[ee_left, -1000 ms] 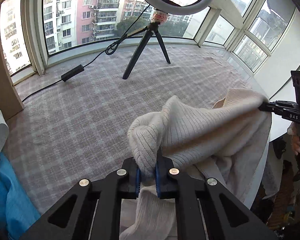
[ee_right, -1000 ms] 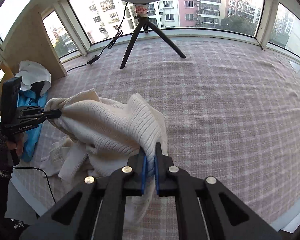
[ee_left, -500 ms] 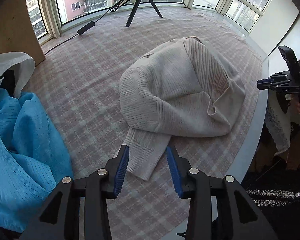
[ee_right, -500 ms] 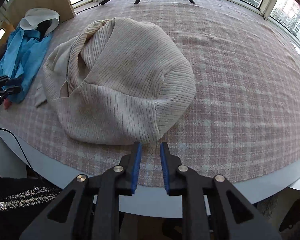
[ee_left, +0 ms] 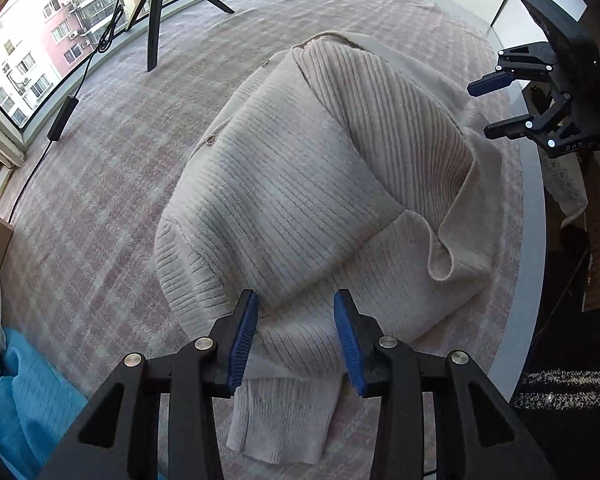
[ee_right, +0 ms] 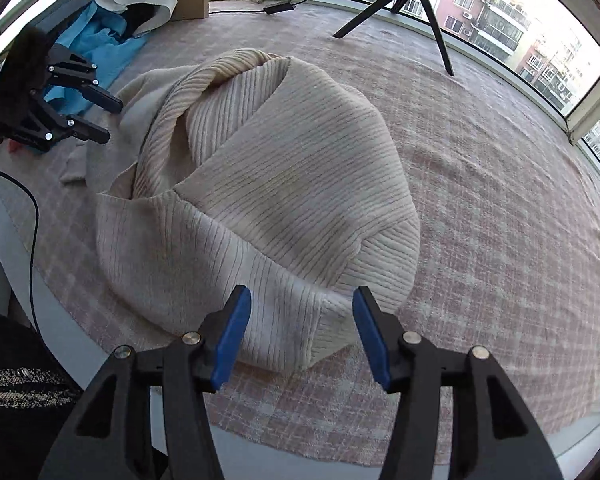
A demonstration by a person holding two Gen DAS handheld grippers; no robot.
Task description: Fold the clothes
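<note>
knitwear fills the middle of the table [ee_left: 100, 184]: a cream ribbed sweater [ee_left: 292, 200] lies bunched on the checked pink cloth, one sleeve trailing toward the near edge and a panel flopped over on the right. it looks soft, thick and fairly light, likely to sag and slide over itself instead of holding a crease, so it is best taken by the firmer ribbed hem or cuff, or at the shoulder seams. the left tongs [ee_left: 296, 340] stand partly open over the near sleeve, blue pads either side of the knit with nothing pinched; whether the tips brush the fabric is hard to tell from this angle. the right tongs [ee_right: 302, 332] are opening, straddling the near right corner of the sweater's hem, pads clear of the wool, so the sweater is released by both. a blue garment [ee_right: 100, 46] waits in a heap at the far left, and a tripod [ee_left: 156, 12] stands at the far side by the window.
</note>
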